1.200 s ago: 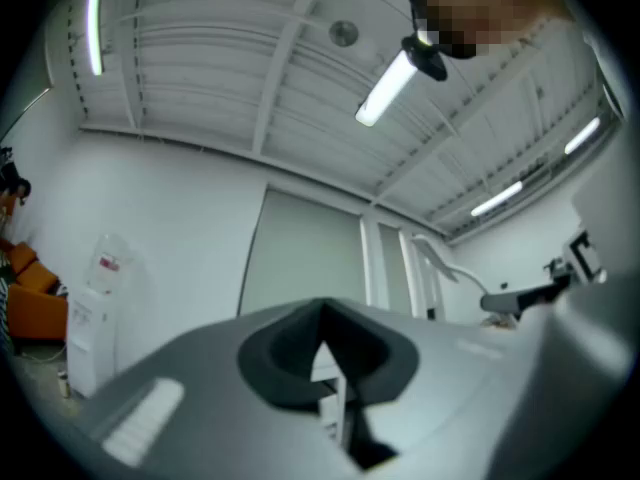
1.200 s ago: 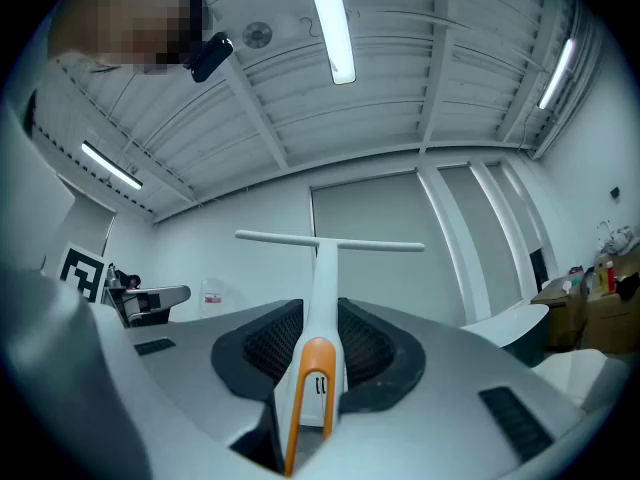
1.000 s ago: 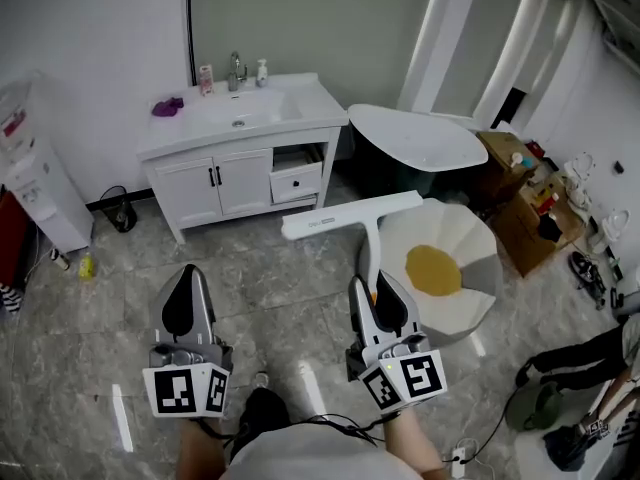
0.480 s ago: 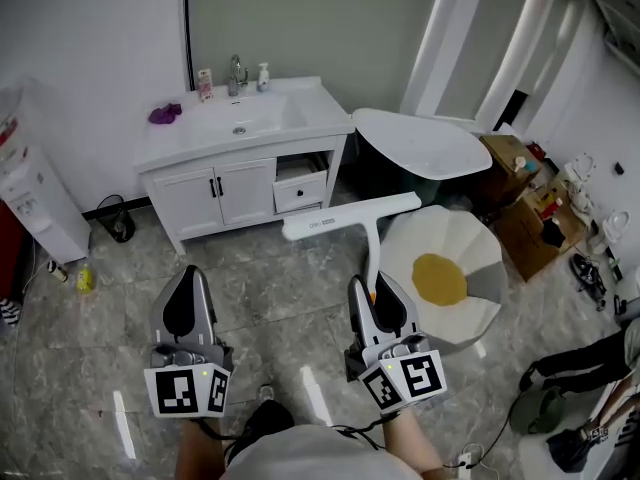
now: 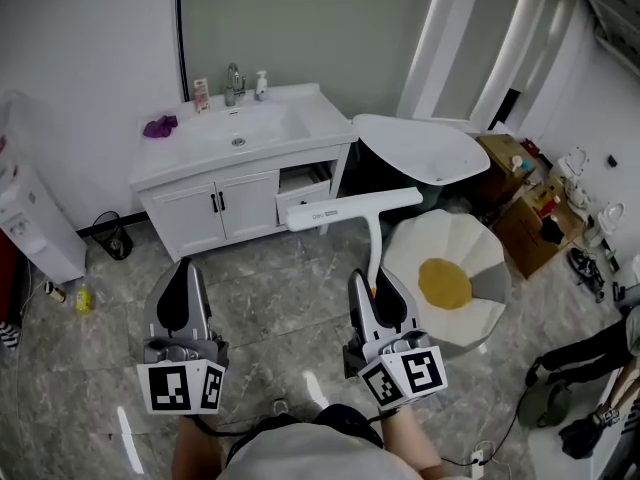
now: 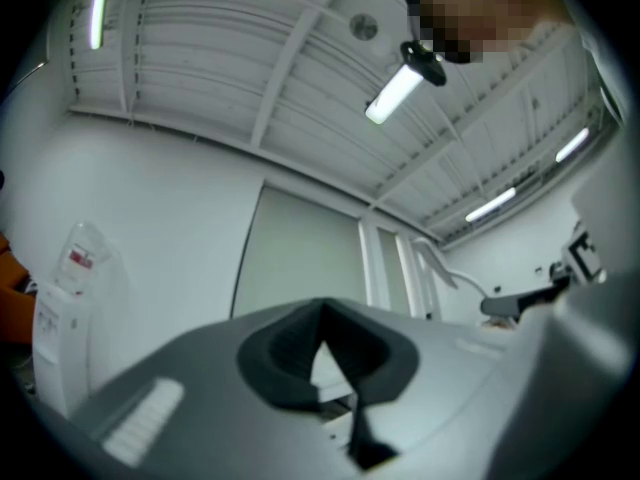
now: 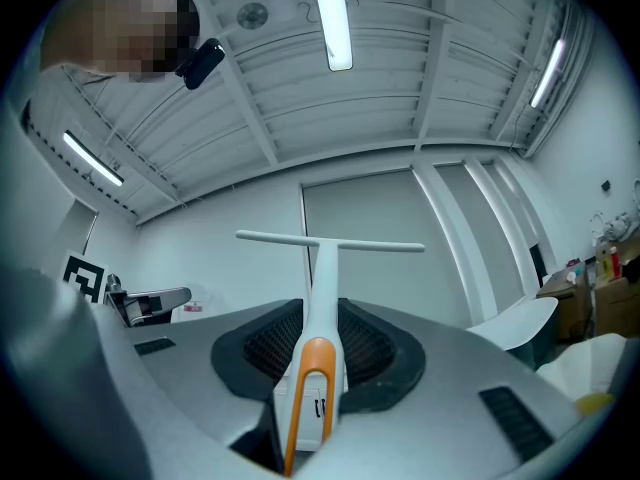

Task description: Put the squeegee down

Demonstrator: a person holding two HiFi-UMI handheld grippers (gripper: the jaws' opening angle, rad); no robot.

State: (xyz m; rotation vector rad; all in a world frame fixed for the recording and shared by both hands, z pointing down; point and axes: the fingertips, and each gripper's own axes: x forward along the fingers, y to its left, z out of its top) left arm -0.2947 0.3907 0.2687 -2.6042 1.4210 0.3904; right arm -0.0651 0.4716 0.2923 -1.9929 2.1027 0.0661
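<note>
Movement toward the vanity [image 5: 215, 203] is the change: over the last second the cabinet and its basin have grown a little in the head view and slid down the picture, so the squeegee's blade now overlaps the cabinet's lower right corner where it earlier hung over bare floor [image 5: 270, 298]. Both grippers keep the same place in front of the body, so it looks as if the person is walking and carrying, not reaching. The right gripper [image 5: 372, 280] stays clamped on the squeegee [image 5: 373, 230], its pads pressed to the white and orange handle, with the stem running up and away to the crossbar blade; the tool is in the air, touching nothing else. The left gripper [image 5: 185, 268] is closed with nothing between its jaws and plays no part. The egg-shaped cushion [image 5: 470, 258] lies just to the right. For the task this probably means the carry is under way and the set-down has not begun; the vanity top seems the likely spot, though that is only a guess.
</note>
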